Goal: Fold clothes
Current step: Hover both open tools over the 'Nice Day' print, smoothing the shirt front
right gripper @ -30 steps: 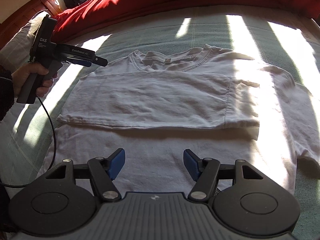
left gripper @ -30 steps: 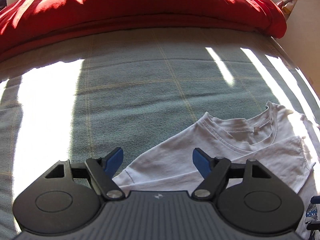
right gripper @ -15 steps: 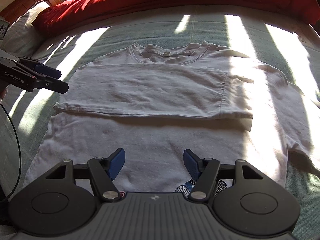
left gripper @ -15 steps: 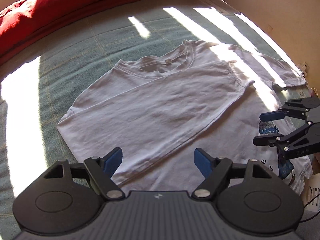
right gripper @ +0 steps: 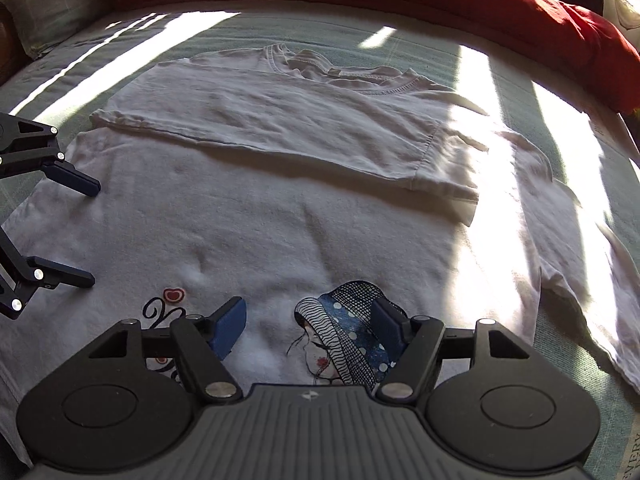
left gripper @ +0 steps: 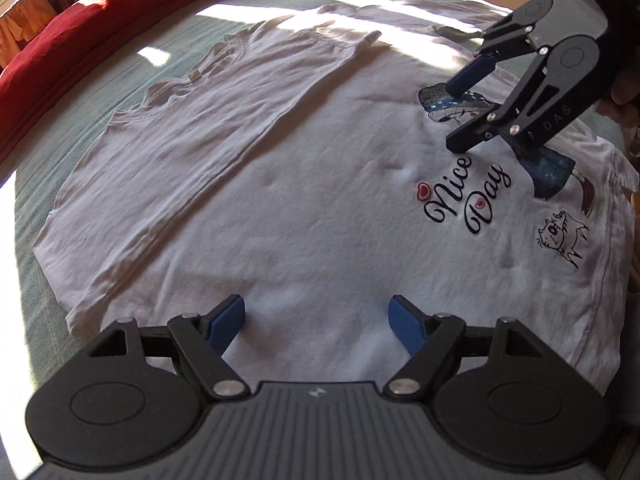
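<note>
White cotton, the t-shirt (left gripper: pixel 304 208) lies flat on the green bedspread (right gripper: pixel 432 48), one side folded over, spreading ahead of and beneath both your fingers. Your left gripper (left gripper: pixel 318 320) and right gripper (right gripper: pixel 308 328) both gape wide, gripping nothing.
</note>
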A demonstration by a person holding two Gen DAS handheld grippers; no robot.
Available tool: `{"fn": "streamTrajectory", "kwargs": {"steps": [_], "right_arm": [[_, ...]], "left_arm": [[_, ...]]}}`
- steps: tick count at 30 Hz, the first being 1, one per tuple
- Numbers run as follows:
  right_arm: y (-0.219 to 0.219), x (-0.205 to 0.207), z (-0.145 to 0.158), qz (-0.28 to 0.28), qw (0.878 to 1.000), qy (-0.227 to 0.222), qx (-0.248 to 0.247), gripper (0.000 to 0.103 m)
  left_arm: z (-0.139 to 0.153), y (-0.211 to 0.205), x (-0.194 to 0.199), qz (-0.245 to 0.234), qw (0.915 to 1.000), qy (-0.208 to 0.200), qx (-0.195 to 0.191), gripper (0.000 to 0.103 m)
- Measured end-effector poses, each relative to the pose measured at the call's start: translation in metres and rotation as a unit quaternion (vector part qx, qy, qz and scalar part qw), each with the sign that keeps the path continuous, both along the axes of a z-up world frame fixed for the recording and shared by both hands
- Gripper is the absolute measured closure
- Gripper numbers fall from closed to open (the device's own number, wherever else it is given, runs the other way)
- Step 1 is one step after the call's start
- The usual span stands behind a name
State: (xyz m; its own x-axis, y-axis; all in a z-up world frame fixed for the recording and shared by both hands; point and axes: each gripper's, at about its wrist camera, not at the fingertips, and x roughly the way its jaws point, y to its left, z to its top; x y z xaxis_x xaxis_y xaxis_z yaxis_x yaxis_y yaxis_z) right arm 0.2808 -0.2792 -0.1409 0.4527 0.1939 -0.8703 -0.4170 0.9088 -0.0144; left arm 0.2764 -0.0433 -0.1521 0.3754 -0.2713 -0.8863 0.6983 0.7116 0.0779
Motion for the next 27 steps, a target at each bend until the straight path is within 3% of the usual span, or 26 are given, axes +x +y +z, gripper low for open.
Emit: {"fn": "streamTrajectory", "kwargs": {"steps": [6,10,13,16,21,25,27], "right_arm": [[-0.028,-0.035,0.001,0.009,0.999,0.036,-0.009,0.023],[-0.046,-0.049,0.000,0.004,0.998,0.068,-0.011,0.019],[-0.050,-0.053,0.004,0.000,0.997,0.075,-0.011,0.019],[-0.044,-0.053,0.010,0.014,0.998,0.058,0.005,0.019],[-0.018,-0.057,0.002,0.083,0.995,0.053,0.023,0.019],[-0.022,-0.072,-0.010,0.110,0.993,0.053,0.002,0.000],[-0.030,-0.078,-0.014,0.112,0.992,0.058,-0.003,0.000]], "left_arm": [[0.003,0.015,-0.020,0.012,0.9991,0.040,0.007,0.023],[0.002,0.032,-0.028,0.038,0.9967,0.070,0.017,0.017],[0.009,0.033,-0.029,0.049,0.9960,0.071,0.024,0.018],[0.021,0.019,-0.031,0.024,0.9984,0.050,0.010,0.018],[0.020,-0.016,-0.044,-0.066,0.9970,0.039,-0.005,0.018],[0.000,-0.020,-0.057,-0.094,0.9937,0.060,0.008,0.016],[-0.004,-0.015,-0.064,-0.096,0.9935,0.061,0.009,0.011]]}}
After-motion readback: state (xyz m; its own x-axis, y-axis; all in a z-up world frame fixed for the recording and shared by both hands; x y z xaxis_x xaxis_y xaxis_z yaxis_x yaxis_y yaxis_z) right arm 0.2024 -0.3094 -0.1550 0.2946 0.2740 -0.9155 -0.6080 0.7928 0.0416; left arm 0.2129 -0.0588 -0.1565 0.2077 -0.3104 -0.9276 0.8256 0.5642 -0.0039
